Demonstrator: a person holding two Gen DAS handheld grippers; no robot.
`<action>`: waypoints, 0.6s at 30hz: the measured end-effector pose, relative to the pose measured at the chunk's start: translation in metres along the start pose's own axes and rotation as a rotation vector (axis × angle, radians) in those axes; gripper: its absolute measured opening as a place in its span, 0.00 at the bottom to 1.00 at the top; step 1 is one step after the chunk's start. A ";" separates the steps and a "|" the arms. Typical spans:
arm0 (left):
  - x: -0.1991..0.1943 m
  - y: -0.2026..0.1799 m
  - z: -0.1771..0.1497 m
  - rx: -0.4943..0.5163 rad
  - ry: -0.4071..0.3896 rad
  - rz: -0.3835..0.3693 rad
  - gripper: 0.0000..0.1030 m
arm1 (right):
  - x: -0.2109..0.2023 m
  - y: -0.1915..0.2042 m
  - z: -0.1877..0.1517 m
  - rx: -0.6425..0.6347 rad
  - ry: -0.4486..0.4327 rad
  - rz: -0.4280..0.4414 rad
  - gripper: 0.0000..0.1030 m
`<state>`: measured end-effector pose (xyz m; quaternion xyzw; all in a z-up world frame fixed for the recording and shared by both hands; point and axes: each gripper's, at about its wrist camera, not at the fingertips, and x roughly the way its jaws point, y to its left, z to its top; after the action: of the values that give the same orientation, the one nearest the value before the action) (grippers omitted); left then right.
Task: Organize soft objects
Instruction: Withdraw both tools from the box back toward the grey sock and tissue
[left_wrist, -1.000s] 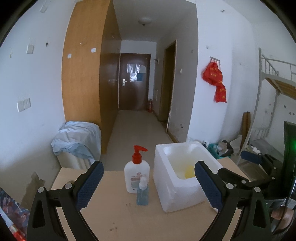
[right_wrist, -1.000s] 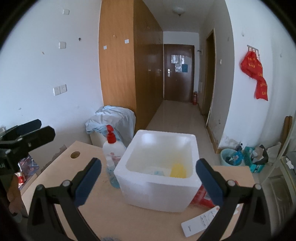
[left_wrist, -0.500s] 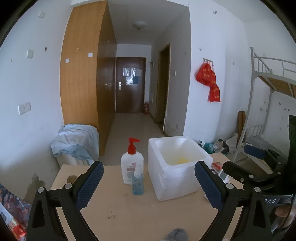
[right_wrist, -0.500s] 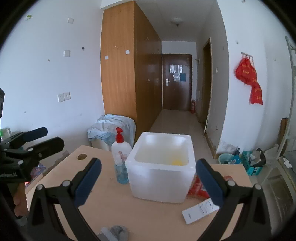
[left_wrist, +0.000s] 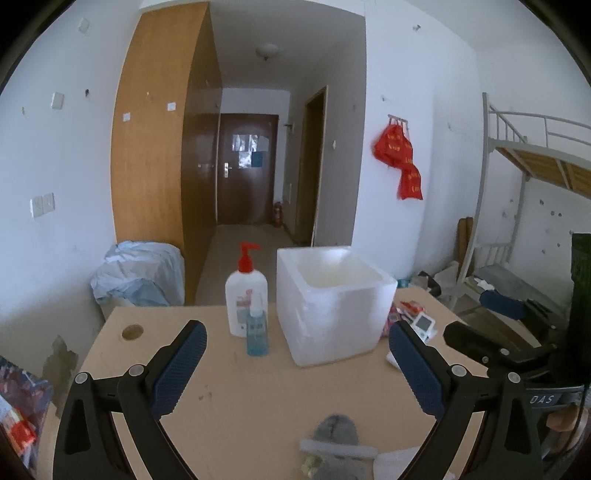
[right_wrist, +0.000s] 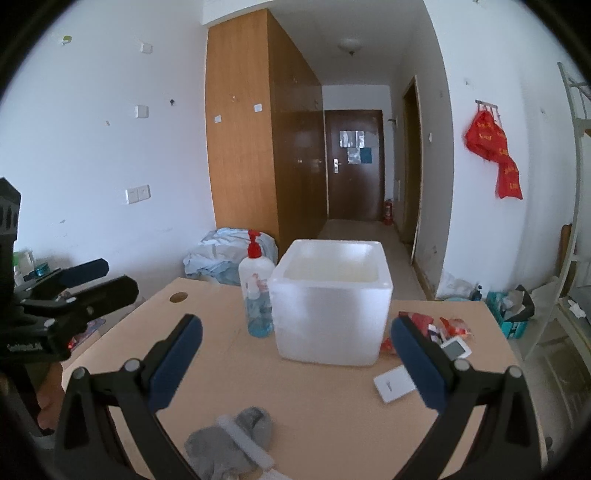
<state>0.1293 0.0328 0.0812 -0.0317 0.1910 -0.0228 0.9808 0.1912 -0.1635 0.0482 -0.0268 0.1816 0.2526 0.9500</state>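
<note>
A white foam box (left_wrist: 334, 302) (right_wrist: 330, 304) stands open-topped in the middle of the tan table (left_wrist: 236, 402) (right_wrist: 343, 417); its inside is hidden from this low angle. A grey soft cloth item (right_wrist: 231, 441) with a white strip across it lies at the table's near edge, seen low in the left wrist view as the grey cloth (left_wrist: 338, 432). My left gripper (left_wrist: 297, 358) hangs open above and before it, nothing between its blue pads. My right gripper (right_wrist: 295, 354) is open too, empty, facing the box.
A white pump bottle with red top (left_wrist: 245, 291) (right_wrist: 255, 275) and a small blue bottle (left_wrist: 257, 326) stand left of the box. Red packets (right_wrist: 430, 325), a small white device (right_wrist: 456, 347) and a white card (right_wrist: 393, 382) lie to its right. A cable hole (left_wrist: 132, 331) marks the table's left.
Both grippers have drawn back and lower from the foam box, which looks smaller now. The box's inside has dropped out of sight and the grey cloth has come into view.
</note>
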 end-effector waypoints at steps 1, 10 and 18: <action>-0.003 -0.002 -0.002 -0.003 0.004 -0.001 0.96 | -0.003 0.000 -0.003 -0.001 -0.001 -0.002 1.00; -0.035 -0.003 -0.025 -0.030 0.033 -0.009 0.96 | -0.028 0.010 -0.020 0.004 -0.008 0.014 1.00; -0.071 -0.011 -0.057 -0.022 0.040 -0.023 0.96 | -0.057 0.023 -0.043 0.008 -0.018 0.022 1.00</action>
<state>0.0414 0.0223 0.0558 -0.0442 0.2105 -0.0326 0.9761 0.1201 -0.1765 0.0293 -0.0189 0.1742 0.2627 0.9488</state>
